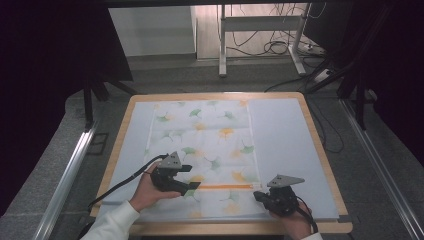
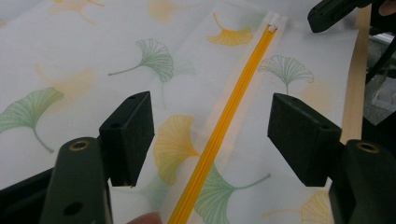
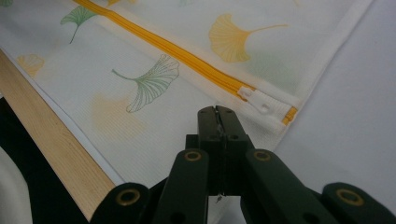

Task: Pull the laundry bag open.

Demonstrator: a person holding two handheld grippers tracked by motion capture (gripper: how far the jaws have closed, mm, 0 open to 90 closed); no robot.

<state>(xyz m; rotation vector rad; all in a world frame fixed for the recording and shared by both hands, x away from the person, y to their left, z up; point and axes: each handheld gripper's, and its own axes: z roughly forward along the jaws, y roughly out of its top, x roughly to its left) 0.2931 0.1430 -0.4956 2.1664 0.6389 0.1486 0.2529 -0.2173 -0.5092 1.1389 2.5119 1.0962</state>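
A white mesh bag (image 1: pixel 200 145) printed with green and yellow ginkgo leaves lies flat on the table. Its yellow zipper (image 1: pixel 225 186) runs along the near edge, with a white slider (image 3: pixel 259 100) at the right end. My left gripper (image 1: pixel 189 178) hovers over the zipper's left part. Its jaws stand open (image 2: pixel 210 135) on either side of the zipper (image 2: pixel 233 107) without touching it. My right gripper (image 1: pixel 257 195) is shut (image 3: pixel 217 114), its tip just short of the slider. I cannot tell whether cloth is pinched in it.
The bag rests on a pale blue sheet (image 1: pixel 280 135) that covers the wooden table (image 1: pixel 320 145). The table's near edge (image 3: pixel 51 140) runs close beside the zipper. Metal rails, cables and a desk frame stand on the floor beyond.
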